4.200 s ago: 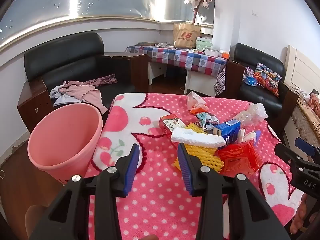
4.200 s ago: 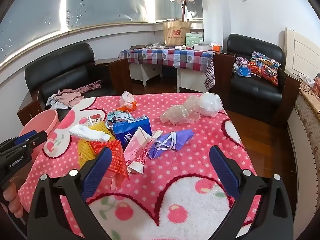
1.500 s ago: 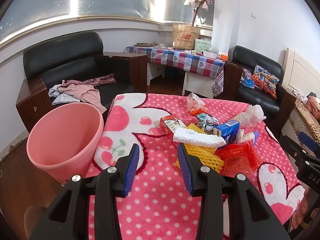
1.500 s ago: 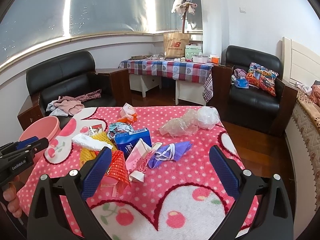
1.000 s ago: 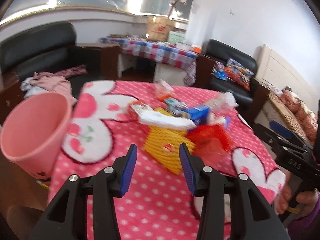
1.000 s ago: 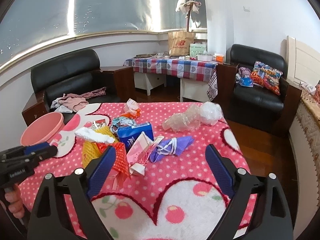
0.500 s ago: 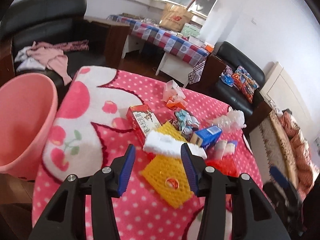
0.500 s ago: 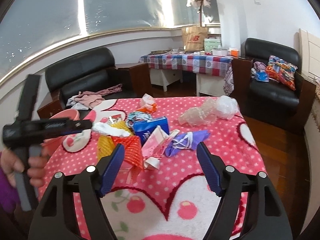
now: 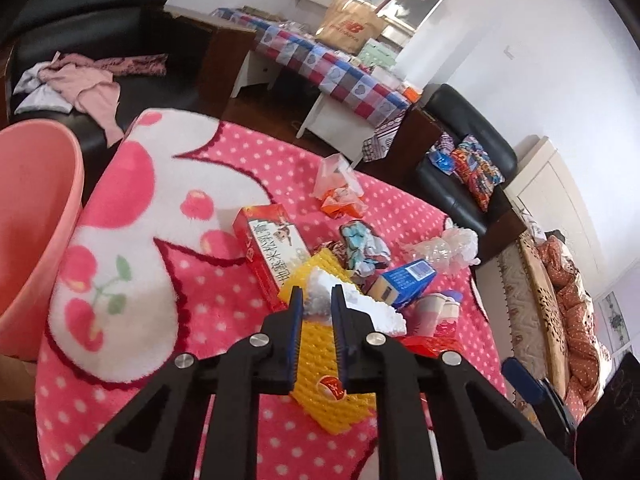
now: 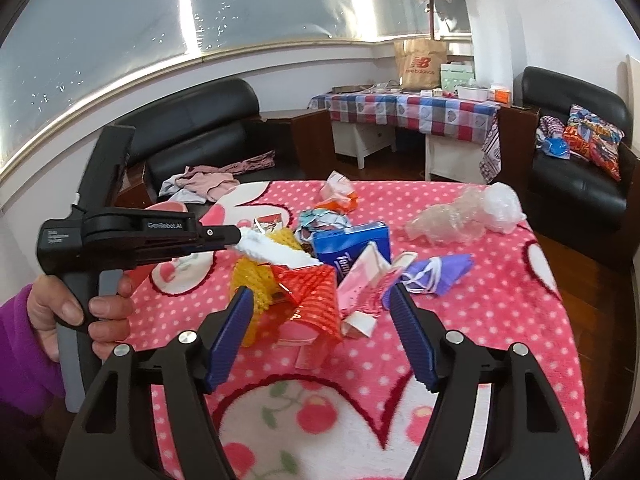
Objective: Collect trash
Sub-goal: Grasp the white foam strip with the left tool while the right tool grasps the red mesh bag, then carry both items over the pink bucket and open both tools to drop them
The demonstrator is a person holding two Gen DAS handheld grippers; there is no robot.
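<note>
A heap of trash lies on the pink polka-dot blanket (image 9: 224, 292). In it are a red box (image 9: 272, 244), a yellow foam net (image 9: 320, 364), a blue tissue pack (image 10: 352, 244) and a purple mask (image 10: 436, 272). My left gripper (image 9: 317, 296) is closing, and its pads press on the end of a white foam strip (image 9: 364, 310) that rests on the yellow net. The right view shows the same grip on the strip (image 10: 276, 252). My right gripper (image 10: 320, 298) is also closing. Its jaws still stand wide, clear of the red mesh bag (image 10: 316, 292) between them. A pink bin (image 9: 32, 208) stands left of the blanket.
Crumpled clear plastic (image 10: 468, 216) lies far right on the blanket, an orange wrapper (image 9: 340, 204) at the far side. Black sofas (image 10: 576, 168) and a checkered table (image 10: 404, 108) ring the room. Clothes (image 9: 80, 80) lie on the left sofa. Wooden floor shows on the right.
The left gripper's jaws went from wide apart to nearly together on the white foam strip. The right gripper's jaws narrowed and it drew slightly nearer the heap.
</note>
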